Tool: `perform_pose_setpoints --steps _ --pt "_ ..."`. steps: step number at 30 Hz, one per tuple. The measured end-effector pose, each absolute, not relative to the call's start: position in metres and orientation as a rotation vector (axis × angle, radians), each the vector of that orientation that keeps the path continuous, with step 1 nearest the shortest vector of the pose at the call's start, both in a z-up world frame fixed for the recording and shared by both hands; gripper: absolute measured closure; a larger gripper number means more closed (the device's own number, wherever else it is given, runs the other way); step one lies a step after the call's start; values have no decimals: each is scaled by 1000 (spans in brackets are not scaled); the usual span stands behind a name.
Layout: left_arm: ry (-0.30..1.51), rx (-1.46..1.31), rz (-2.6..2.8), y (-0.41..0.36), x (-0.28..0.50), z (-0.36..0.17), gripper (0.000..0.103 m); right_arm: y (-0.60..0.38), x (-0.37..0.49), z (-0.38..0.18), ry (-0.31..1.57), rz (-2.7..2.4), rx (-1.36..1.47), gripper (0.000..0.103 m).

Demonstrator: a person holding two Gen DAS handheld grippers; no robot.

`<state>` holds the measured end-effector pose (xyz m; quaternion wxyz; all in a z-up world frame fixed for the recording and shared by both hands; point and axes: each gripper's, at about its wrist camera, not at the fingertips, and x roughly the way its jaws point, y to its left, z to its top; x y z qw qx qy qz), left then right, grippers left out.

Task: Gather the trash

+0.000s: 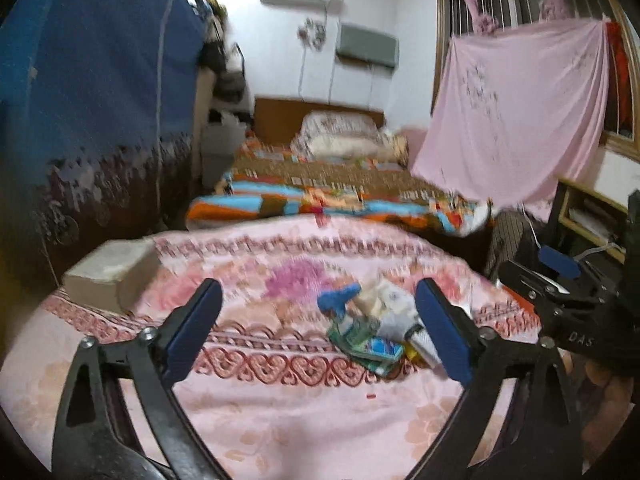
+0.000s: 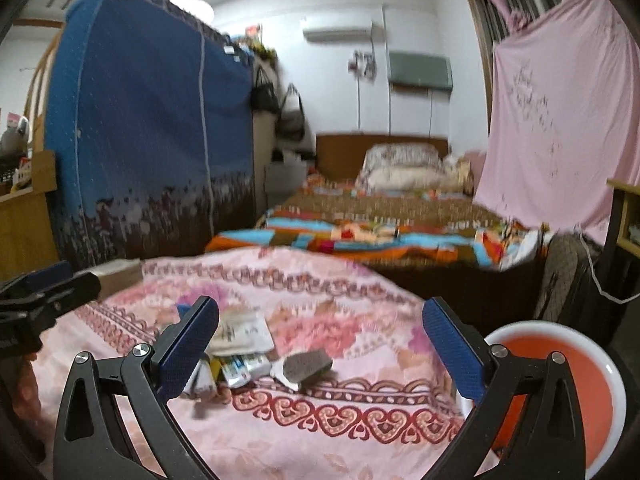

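Observation:
A small heap of trash point(image 1: 376, 328) lies on the pink flowered cloth point(image 1: 280, 400): a blue plastic piece point(image 1: 338, 298), crumpled white paper point(image 1: 394, 304) and flat green and blue packets point(image 1: 374, 350). My left gripper point(image 1: 320, 332) is open and empty, low over the cloth, with the heap between its fingertips. The heap also shows in the right wrist view point(image 2: 240, 352), with a grey sponge-like piece point(image 2: 306, 364). My right gripper point(image 2: 320, 352) is open and empty, just short of the heap. The right gripper also shows in the left wrist view point(image 1: 560, 280).
An orange bin with a white rim point(image 2: 560, 384) stands at the lower right, beside the cloth. A grey block point(image 1: 108, 276) lies on the cloth's far left corner. A bed with a colourful quilt point(image 1: 328, 196), a blue fabric wardrobe point(image 1: 92, 120) and a hanging pink sheet point(image 1: 516, 120) lie beyond.

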<state>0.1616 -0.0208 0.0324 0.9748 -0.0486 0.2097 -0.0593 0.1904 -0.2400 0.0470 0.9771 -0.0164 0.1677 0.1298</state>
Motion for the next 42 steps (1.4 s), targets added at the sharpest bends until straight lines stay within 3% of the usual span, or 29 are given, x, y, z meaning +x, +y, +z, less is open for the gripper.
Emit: perform_pose_setpoints --steps 5,15,26,30,42 --pt "584 -124 -183 -23 187 15 45 -238 209 35 464 268 -30 14" --pt "785 -194 -258 -26 220 -8 70 -233 238 15 659 285 -25 19" --pt "836 -208 -295 -27 229 -15 93 -225 251 1 773 323 -47 56" --pt "830 -215 -295 -26 228 -15 102 -226 251 1 775 332 -38 64" --pt "762 -213 -333 -27 217 -5 103 -223 247 2 760 345 -37 67"
